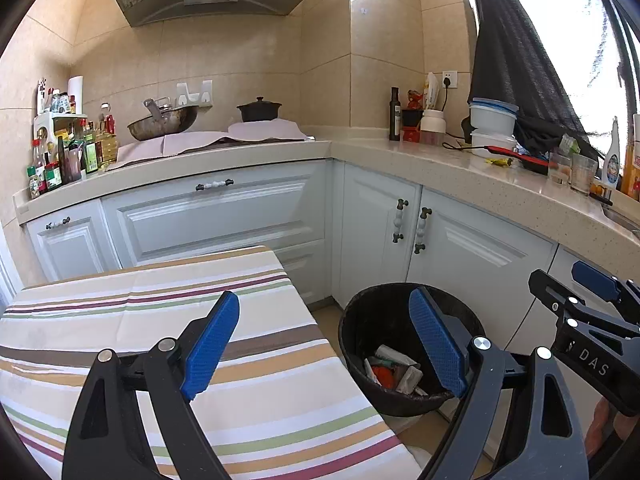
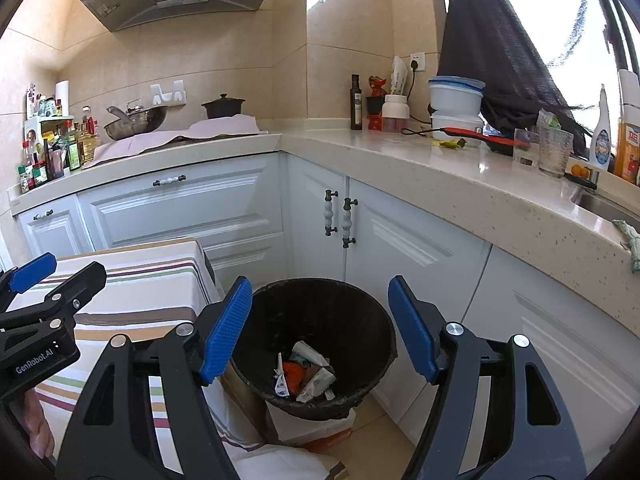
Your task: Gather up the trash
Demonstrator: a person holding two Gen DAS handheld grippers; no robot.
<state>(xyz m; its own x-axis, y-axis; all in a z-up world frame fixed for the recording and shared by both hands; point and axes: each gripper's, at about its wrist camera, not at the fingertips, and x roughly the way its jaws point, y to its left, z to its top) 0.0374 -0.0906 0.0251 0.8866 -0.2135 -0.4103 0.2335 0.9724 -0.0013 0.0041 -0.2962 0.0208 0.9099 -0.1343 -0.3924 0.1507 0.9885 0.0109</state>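
Crumpled wrappers inside round black bin, ribbed blue fingers apart.

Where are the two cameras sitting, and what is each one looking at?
Left wrist view: sits on the left tongs, open and empty, looking forward and slightly down over the striped tablecloth towards the white cabinets; the right tongs poke in at the right edge.
Right wrist view: sits on the right tongs, open and empty, looking down into the black bin of wrappers; the left tongs and a bit of hand show at left.
Both share the bin, tablecloth, cabinets and counter.
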